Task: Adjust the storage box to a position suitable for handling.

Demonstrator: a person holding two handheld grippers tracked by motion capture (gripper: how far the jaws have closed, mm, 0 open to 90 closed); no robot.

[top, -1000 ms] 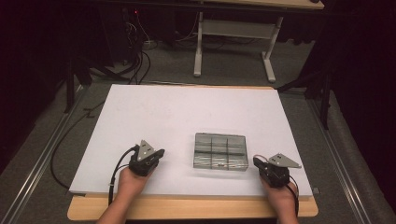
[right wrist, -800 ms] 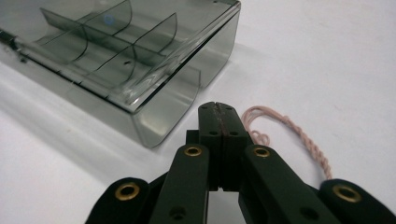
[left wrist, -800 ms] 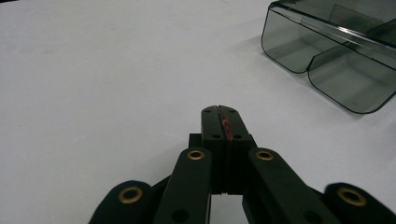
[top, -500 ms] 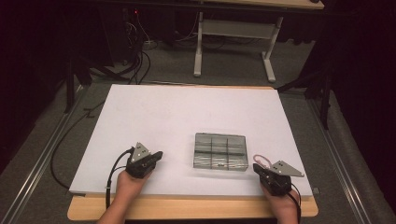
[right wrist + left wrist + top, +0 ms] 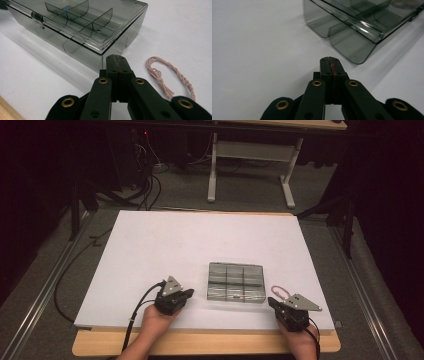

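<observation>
The left gripper [image 5: 189,293] has moved. A second ago it sat farther away from the clear box [image 5: 235,282], out on the white table top [image 5: 150,250]. Then it slid back a little, even farther from the box. Now it has come across toward the box, and its tips are near the box's near left corner but not touching it. In the left gripper view, that corner of the box sits just past the closed jaws. The hand [image 5: 155,322] holding the gripper has moved along with it, closer to the box.
</observation>
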